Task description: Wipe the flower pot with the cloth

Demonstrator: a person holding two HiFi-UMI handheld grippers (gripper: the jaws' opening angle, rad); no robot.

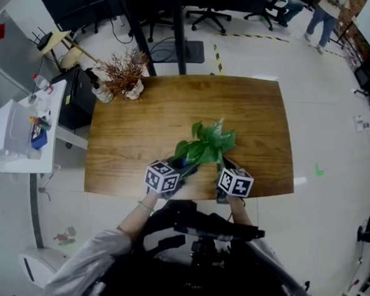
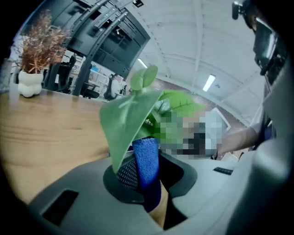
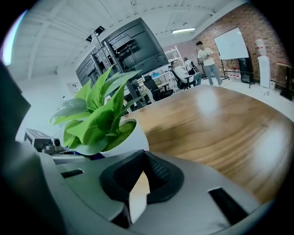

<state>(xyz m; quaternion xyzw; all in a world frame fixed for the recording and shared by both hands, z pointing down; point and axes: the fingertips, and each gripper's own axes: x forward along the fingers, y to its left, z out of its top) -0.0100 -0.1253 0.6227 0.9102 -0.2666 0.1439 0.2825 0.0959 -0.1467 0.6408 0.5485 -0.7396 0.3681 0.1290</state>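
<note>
Plant (image 3: 96, 112) in pot (image 3: 132, 137), cloth (image 2: 147, 163) in left tongs (image 2: 142, 179)

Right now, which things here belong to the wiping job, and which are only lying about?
For the job: flower pot; blue cloth; left tool, shut on the cloth.

Lying about: vase of dried twigs at the far left corner of the table; office chair beyond it.

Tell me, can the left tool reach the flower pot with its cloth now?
Probably yes: the left tool, shut on the blue cloth, sits beside the flower pot, and only a leaf hangs in front of it; the right tool is on the other side.
</note>
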